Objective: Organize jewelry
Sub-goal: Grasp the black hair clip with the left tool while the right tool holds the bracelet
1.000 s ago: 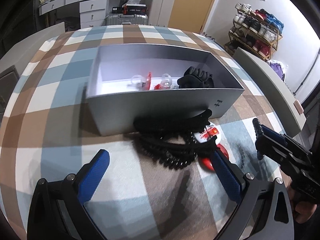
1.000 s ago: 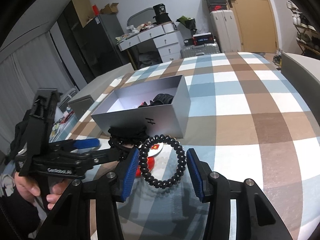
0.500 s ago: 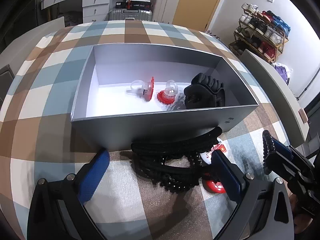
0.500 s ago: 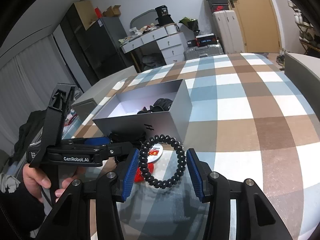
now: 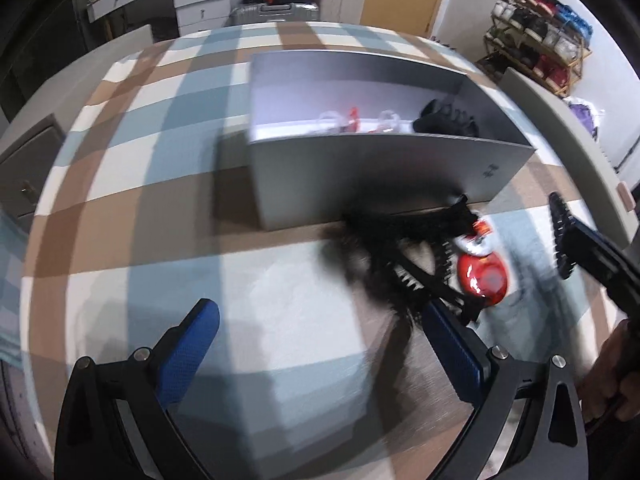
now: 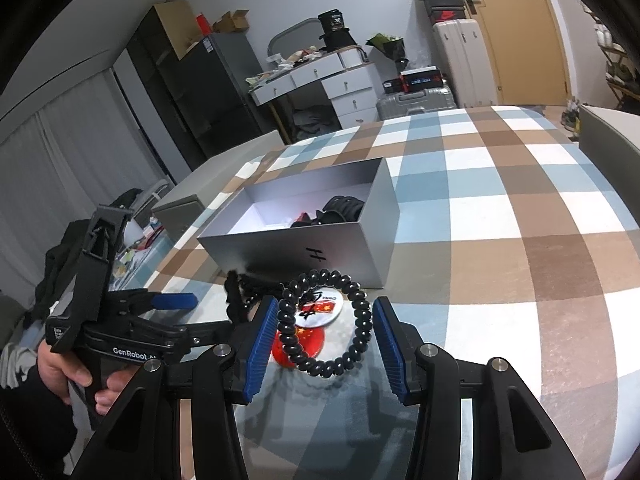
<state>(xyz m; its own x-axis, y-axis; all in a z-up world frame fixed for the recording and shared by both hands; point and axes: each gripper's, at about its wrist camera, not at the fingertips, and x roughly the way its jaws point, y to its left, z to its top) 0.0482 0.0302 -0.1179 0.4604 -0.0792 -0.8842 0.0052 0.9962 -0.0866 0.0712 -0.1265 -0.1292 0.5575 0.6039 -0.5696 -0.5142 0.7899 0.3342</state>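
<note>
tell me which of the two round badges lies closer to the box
The white badge with the red print: it lies right by the grey box's front wall. The plain red badge lies farther out, nearer the camera.

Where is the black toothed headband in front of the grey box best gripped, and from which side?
Probably the headband by its thin near stretch, from above, with the open left gripper straddling it: it lies flat among other black pieces, and the grey box blocks the far side. Blur hides finer detail.
</note>
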